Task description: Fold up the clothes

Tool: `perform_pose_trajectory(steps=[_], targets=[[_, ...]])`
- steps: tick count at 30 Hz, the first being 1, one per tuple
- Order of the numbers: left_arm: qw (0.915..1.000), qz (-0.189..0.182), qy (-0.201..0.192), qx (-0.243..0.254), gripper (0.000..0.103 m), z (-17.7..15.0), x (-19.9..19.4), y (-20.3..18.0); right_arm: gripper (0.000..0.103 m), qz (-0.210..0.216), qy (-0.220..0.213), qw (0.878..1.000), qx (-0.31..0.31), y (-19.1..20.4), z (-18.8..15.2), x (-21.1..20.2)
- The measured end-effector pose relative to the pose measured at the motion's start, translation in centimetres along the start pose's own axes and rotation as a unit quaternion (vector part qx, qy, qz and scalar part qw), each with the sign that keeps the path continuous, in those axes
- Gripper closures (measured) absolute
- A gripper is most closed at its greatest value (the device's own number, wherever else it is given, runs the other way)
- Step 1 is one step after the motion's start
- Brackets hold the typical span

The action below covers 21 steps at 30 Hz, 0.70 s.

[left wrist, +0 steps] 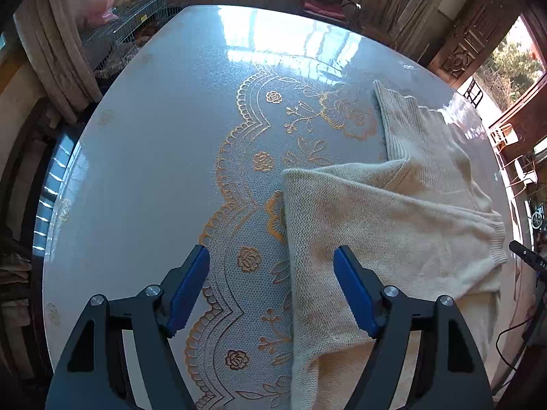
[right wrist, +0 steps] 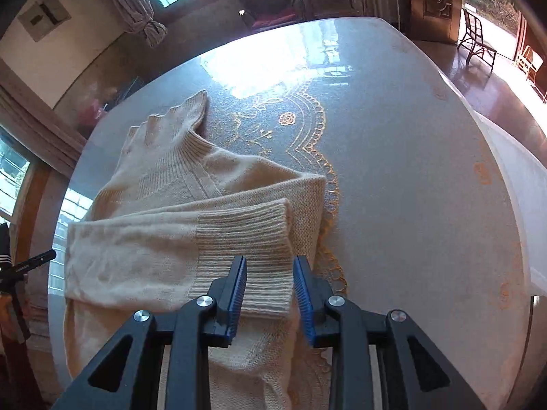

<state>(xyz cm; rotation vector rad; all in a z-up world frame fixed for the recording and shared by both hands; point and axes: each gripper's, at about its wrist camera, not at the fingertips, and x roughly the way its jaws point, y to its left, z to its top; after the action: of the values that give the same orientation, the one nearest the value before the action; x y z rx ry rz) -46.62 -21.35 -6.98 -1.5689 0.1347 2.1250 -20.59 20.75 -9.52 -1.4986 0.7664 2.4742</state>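
1. A cream knit sweater lies partly folded on the glossy desk, toward the right side of the left wrist view. Its ribbed collar points toward the far edge.
2. The desk cover is grey-white with a gold lace and rose pattern running down its middle. The sweater's left edge overlaps that pattern.
3. The left tool is released, its blue pads standing wide apart with nothing gripped. One pad is over the bare patterned cover, the other over the sweater's near fold (whether it touches the knit cannot be told).
4. In the right wrist view, a sleeve is folded across the body of the sweater, and its ribbed cuff reaches the garment's right edge.
5. The right tool stands partly spread astride the near corner of the cuff. The left pad lies over the ribbing, while the right pad is just beside the cuff's edge. The pads do not visibly pinch the cloth.
6. Background: curtains, a chair past the far end of the desk, a wire cage, and an open doorway with daylight.
7. The tip of the other tool shows at the edge of each view.
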Motion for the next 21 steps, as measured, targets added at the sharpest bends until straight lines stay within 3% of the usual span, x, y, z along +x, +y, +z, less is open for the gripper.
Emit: perform_pose_trajectory(steps=[3,7,8,9,13,15,16,17,21], targets=[[0.9996,-0.023,0.0,0.016,0.025,-0.4,0.4,-1.7,0.074,0.026,0.039,0.999,-0.019,1.6,0.0,1.5],[0.9975,0.053,0.042,0.02,0.027,-1.2,3.3,-1.8,0.075,-0.015,0.082,0.996,-0.036,1.9,-0.6,4.0],[0.9968,0.061,0.051,0.015,0.037,-1.4,3.6,-1.2,0.075,-0.011,0.082,0.996,-0.037,2.0,-0.6,3.7],[0.9976,0.05,0.046,0.014,0.042,-1.2,3.3,-1.2,0.075,0.01,0.074,0.997,-0.036,2.2,-0.1,3.1],[0.9996,-0.025,-0.006,0.011,0.04,2.0,-0.1,-2.7,0.075,0.143,0.051,0.988,-0.008,3.1,4.4,2.0],[0.9982,-0.055,-0.017,0.017,0.019,4.6,-0.6,-4.3,0.075,0.186,0.06,0.98,0.023,3.1,7.7,3.9],[0.9973,-0.066,-0.022,0.025,0.015,5.9,-0.7,-5.2,0.073,0.207,0.067,0.975,0.043,3.0,9.4,5.2],[0.9963,-0.075,-0.025,0.034,0.013,7.2,-0.6,-6.2,0.073,0.221,0.074,0.97,0.062,2.9,11.0,6.7],[0.9945,-0.092,0.017,0.047,0.013,11.3,3.1,-8.5,0.074,0.211,0.093,0.967,0.104,2.4,15.7,12.3]])
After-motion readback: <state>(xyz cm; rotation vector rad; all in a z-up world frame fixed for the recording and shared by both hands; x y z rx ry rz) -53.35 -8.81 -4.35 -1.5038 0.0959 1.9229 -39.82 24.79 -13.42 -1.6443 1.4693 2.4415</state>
